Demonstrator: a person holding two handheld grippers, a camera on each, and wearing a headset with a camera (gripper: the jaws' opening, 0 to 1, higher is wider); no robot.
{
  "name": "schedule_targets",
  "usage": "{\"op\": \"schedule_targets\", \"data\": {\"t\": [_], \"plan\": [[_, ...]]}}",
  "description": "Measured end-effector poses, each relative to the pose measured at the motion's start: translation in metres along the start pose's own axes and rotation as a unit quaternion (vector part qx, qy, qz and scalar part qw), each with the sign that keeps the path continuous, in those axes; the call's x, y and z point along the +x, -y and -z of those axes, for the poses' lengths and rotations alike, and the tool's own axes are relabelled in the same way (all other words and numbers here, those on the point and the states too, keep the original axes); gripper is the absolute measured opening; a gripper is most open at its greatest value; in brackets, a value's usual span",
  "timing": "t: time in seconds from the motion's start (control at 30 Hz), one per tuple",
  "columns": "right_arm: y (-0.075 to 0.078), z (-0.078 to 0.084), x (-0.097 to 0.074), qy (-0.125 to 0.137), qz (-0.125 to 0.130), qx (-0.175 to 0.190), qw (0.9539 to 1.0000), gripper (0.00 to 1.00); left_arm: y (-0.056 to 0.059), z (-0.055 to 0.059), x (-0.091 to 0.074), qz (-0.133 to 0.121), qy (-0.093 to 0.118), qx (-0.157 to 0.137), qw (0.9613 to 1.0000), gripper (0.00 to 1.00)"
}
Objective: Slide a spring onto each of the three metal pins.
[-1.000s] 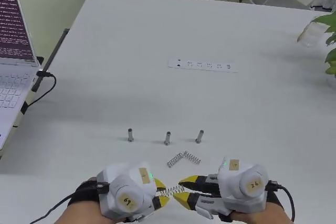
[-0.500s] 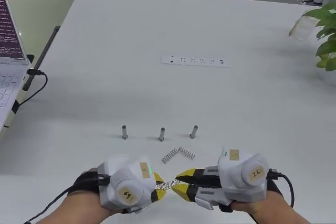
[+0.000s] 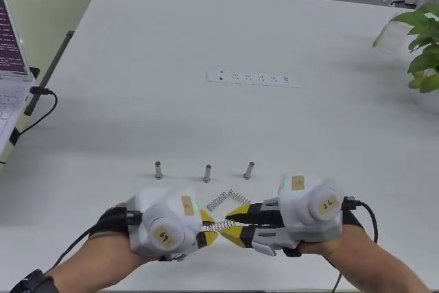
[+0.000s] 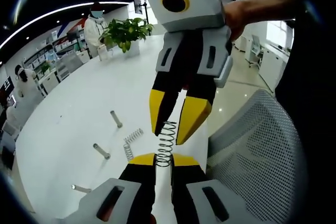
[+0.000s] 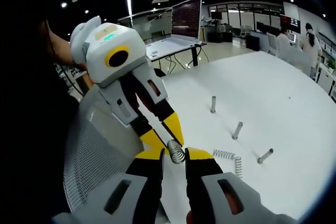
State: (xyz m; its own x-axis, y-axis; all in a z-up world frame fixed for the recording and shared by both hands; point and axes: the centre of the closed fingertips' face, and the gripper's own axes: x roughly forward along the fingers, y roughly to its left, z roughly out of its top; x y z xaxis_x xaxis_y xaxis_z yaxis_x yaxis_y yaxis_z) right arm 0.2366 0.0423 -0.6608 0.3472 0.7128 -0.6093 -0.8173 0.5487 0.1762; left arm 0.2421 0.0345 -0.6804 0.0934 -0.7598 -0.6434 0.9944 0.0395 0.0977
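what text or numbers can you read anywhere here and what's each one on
"2" then an unclear digit, handwritten: round sticker on the right gripper.
Handwritten marks on the left gripper stickers: too blurred to read.
Text on the laptop screen: too small.
Markings on the power strip: too small.

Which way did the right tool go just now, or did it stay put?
Yes, it moved. In the head view the right tool now sits nearer the row of pins than a second ago, farther from the person.
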Motion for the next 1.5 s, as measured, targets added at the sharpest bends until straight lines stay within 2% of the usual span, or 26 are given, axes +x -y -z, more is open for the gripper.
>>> {"op": "schedule_targets", "data": {"t": [0.13, 0.3, 0.47, 0.87, 1.03, 1.2, 1.3, 1.5], "plan": [[-0.002, 0.002, 0.003, -0.018, -0.011, -0.021, 0.9995, 0.14, 0.0, -0.002, -0.001, 0.001, 0.001, 0.007, 1.0, 0.02], [-0.004, 0.001, 0.004, -0.027, -0.02, -0.035, 0.9988, 0.13, 0.001, -0.005, -0.002, 0.004, 0.006, 0.009, 0.9999, 0.02], [-0.004, 0.004, 0.005, -0.048, -0.028, -0.059, 0.9967, 0.09, 0.004, -0.008, -0.001, 0.009, 0.009, 0.016, 0.9998, 0.02], [-0.007, 0.01, -0.005, -0.108, -0.059, -0.112, 0.9861, 0.09, 0.014, -0.015, 0.005, 0.032, 0.027, 0.016, 0.999, 0.03], [-0.009, 0.009, -0.01, -0.121, -0.075, -0.124, 0.982, 0.09, 0.018, -0.018, 0.004, 0.046, 0.032, 0.02, 0.9982, 0.03], [-0.008, 0.004, -0.009, -0.121, -0.078, -0.134, 0.9805, 0.09, 0.013, -0.02, 0.001, 0.049, 0.033, 0.019, 0.9981, 0.02], [-0.009, 0.002, -0.007, -0.126, -0.082, -0.149, 0.9774, 0.09, 0.011, -0.023, -0.001, 0.051, 0.04, 0.011, 0.9978, 0.02], [-0.008, 0.005, -0.005, -0.154, -0.092, -0.183, 0.9666, 0.09, 0.011, -0.022, -0.001, 0.052, 0.039, 0.012, 0.9978, 0.02]]}}
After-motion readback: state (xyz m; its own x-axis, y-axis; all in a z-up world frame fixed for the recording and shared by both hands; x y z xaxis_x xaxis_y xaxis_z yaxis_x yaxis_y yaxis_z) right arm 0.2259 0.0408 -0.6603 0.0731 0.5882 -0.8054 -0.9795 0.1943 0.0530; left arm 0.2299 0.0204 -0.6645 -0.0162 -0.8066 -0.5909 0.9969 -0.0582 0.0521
